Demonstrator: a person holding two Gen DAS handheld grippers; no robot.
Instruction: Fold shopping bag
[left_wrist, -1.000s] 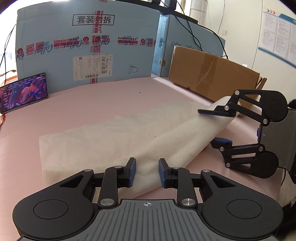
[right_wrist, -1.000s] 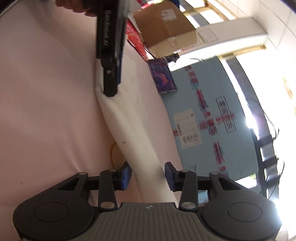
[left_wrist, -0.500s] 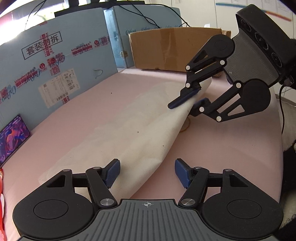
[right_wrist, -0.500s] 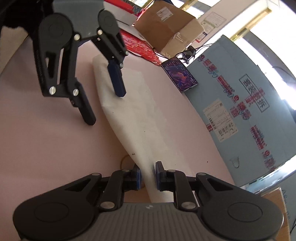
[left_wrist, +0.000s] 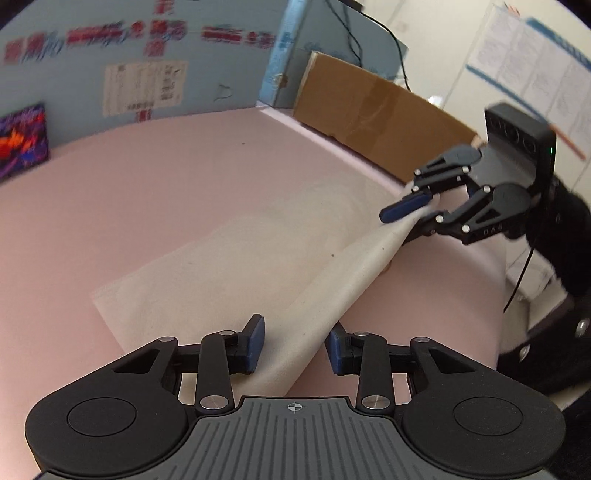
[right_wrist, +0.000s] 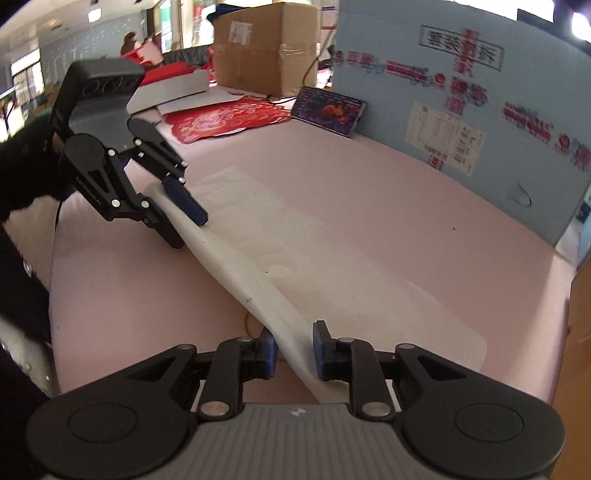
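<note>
The off-white shopping bag lies lengthwise on the pink table, its near long edge lifted into a ridge that runs between the two grippers. My right gripper is shut on one end of that ridge; in the left wrist view the right gripper pinches the raised corner above the table. My left gripper stands open, with the other end of the fabric passing loosely between its blue pads. Seen from the right wrist, the left gripper straddles the fold, one finger over and one under.
A blue cardboard panel and a brown box wall the far side. A lit phone leans on the panel, beside red paper cut-outs and another brown box. Dark sleeves hold both tools.
The left gripper's fingers have narrowed around the bag's edge after standing wide. The right gripper, which closed on the bag's end, now holds it lower and further right, stretching the fold.
</note>
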